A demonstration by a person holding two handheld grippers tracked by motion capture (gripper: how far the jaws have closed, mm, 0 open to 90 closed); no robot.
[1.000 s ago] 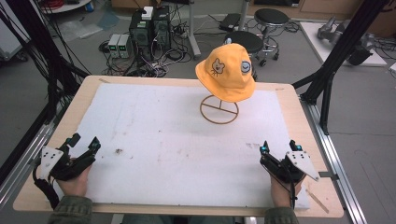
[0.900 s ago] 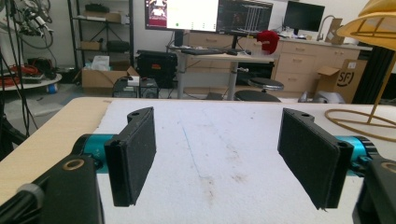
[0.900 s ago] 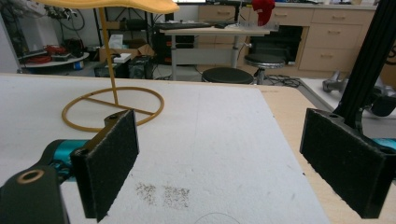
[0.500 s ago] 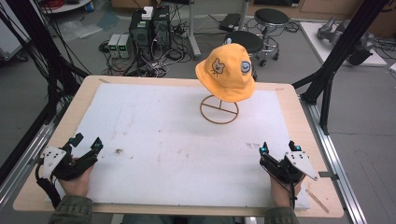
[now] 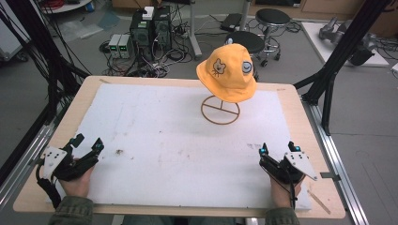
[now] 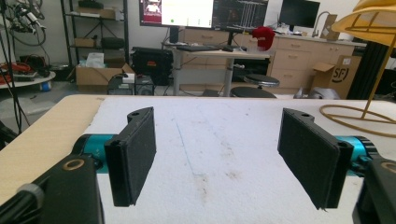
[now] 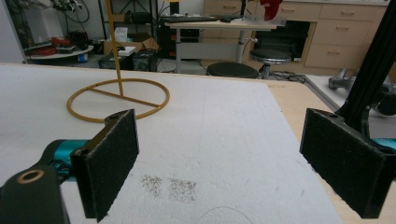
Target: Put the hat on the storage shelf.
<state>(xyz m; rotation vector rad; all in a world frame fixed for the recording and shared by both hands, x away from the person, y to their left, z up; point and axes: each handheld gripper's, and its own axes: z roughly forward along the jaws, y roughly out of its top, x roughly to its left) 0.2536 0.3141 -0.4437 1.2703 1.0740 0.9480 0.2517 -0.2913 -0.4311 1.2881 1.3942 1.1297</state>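
Two grippers sit low at the near edge of a wooden table (image 5: 56, 126) w/ a white foam-like mat (image 5: 169, 136) covering most of its top. Left gripper (image 5: 87, 145) is at the near-left corner, held in the person's left hand (image 5: 77, 180); its jaws are spread wide apart w/ nothing between them, and the left gripper view confirms bare mat between the black pads (image 6: 135, 154). Right gripper (image 5: 277, 149) is at the near-right, held in the right hand (image 5: 280, 192); jaws also wide apart and empty, w/ only mat seen between them in the right gripper view. Mat is scuffed: a dark smudge (image 5: 118, 151) just beside the left gripper's tips, faint grey marks near the right one, plus a brownish speckled patch (image 7: 170, 186) close in front of the right jaws. Yellow bucket hat (image 5: 227, 72) w/ a cartoon cat face and a round eye patch rests atop a wire stand (image 5: 220, 110) toward the far-centre of the mat, well apart from both grippers; the stand's ring base lies flat on the mat. Beyond the table: grey floor, PC towers (image 5: 150, 28) w/ tangled cables, black stools (image 5: 272, 18), black frame struts at both sides. Gripper views show desks, monitors (image 6: 203, 11), wooden drawers and cardboard boxes at the room's back.
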